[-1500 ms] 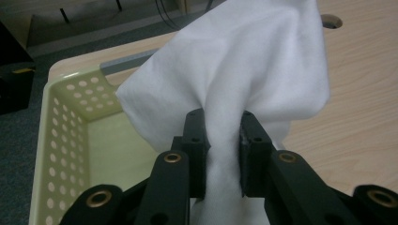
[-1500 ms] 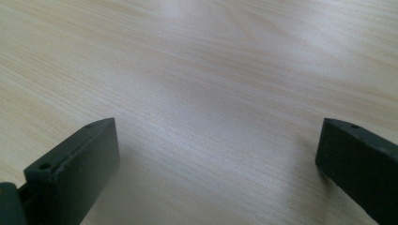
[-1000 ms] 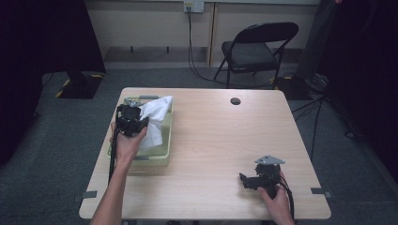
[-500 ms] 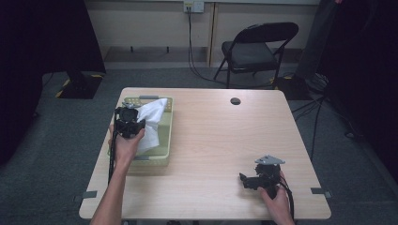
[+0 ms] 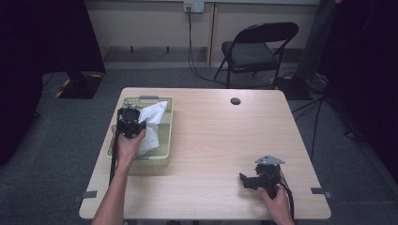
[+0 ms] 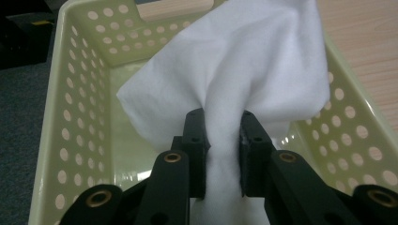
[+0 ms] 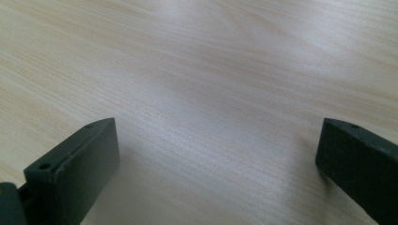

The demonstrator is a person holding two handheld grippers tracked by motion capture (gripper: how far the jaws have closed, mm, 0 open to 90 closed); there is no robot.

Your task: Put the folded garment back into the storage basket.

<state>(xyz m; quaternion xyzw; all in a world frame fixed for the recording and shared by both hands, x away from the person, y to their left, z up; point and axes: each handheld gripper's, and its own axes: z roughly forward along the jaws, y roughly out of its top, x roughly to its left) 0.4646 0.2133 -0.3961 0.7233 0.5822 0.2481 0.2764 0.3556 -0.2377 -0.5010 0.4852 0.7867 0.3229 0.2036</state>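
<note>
My left gripper [image 6: 224, 140] pinches the cloth [image 6: 244, 70] over the basket [image 6: 75, 93]. High view adds my right gripper [image 5: 248, 182], well apart from basket; its own view shows jaws wide over bare table [image 7: 211, 70].

surface: light wood table [image 5: 206, 140] | on it: pale yellow perforated basket [image 5: 165, 140] at left edge, touching top | small dark round disc [image 5: 235, 101] nr far edge, well apart fr basket | table stood on grey carpet floor [image 5: 61, 154]
</note>
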